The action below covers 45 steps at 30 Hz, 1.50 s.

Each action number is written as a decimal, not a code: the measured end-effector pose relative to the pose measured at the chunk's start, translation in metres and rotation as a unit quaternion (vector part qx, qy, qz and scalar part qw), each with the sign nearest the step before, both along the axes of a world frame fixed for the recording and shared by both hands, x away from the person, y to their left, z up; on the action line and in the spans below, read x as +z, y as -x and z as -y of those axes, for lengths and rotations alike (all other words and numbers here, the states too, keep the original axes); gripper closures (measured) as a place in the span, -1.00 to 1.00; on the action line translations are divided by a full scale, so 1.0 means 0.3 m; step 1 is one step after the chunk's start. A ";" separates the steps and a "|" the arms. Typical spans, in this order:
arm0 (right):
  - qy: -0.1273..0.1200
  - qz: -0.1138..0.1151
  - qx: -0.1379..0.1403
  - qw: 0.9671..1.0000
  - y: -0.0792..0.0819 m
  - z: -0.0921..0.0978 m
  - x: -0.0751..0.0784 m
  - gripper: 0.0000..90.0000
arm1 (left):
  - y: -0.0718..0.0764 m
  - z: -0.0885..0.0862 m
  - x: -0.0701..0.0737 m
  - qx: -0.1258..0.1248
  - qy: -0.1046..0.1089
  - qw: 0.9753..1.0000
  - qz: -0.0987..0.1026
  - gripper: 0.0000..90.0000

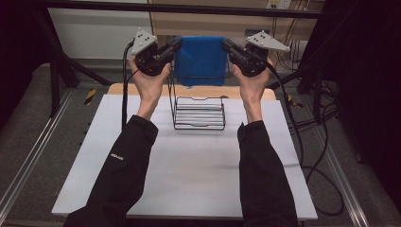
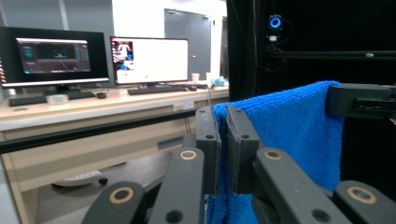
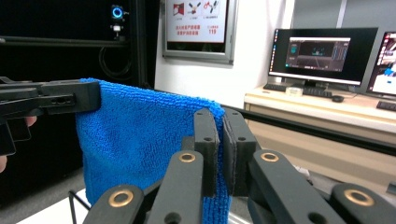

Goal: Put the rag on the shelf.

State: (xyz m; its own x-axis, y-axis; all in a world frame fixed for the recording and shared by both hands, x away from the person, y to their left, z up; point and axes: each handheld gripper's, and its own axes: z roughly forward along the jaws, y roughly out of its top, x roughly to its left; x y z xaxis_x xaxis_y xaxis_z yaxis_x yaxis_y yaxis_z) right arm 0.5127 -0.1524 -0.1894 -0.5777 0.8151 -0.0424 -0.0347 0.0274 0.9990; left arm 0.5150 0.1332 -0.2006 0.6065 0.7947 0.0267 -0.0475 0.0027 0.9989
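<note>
A blue towel [image 1: 200,60] hangs stretched between both grippers, raised above the far end of the white table [image 1: 189,165]. My left gripper [image 1: 176,45] is shut on its top left corner, and my right gripper [image 1: 226,45] is shut on its top right corner. In the left gripper view the towel [image 2: 289,126] is pinched between the jaws of the left gripper [image 2: 223,122], with the other gripper [image 2: 359,100] clamping the far corner. The right gripper view shows the towel [image 3: 140,135] pinched by the right gripper [image 3: 220,125]. A black wire rack [image 1: 198,112] stands on the table below the towel.
A wooden board [image 1: 118,89] lies under the table's far edge. Black frame bars [image 1: 56,61] and cables [image 1: 326,179] flank the table. A desk with monitors [image 2: 149,59] stands farther off.
</note>
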 end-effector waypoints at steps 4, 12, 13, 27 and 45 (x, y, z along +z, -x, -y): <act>0.002 -0.009 0.006 1.000 0.016 0.000 -0.033 0.91 | 0.014 -0.004 -0.029 -0.003 -0.006 1.000 -0.006 0.88; -0.001 -0.024 0.016 1.000 0.048 0.015 -0.071 0.91 | 0.045 -0.006 -0.053 -0.016 -0.031 0.999 -0.009 0.88; 0.000 -0.026 0.016 1.000 0.052 0.016 -0.073 0.91 | 0.046 -0.007 -0.056 -0.017 -0.034 0.999 -0.011 0.88; 0.020 -0.049 0.028 0.998 0.086 0.019 -0.093 0.90 | 0.068 -0.019 -0.085 -0.029 -0.046 0.998 -0.034 0.87; 0.034 -0.097 0.055 0.993 0.113 0.034 -0.152 0.89 | 0.099 -0.027 -0.133 -0.052 -0.075 0.993 -0.072 0.84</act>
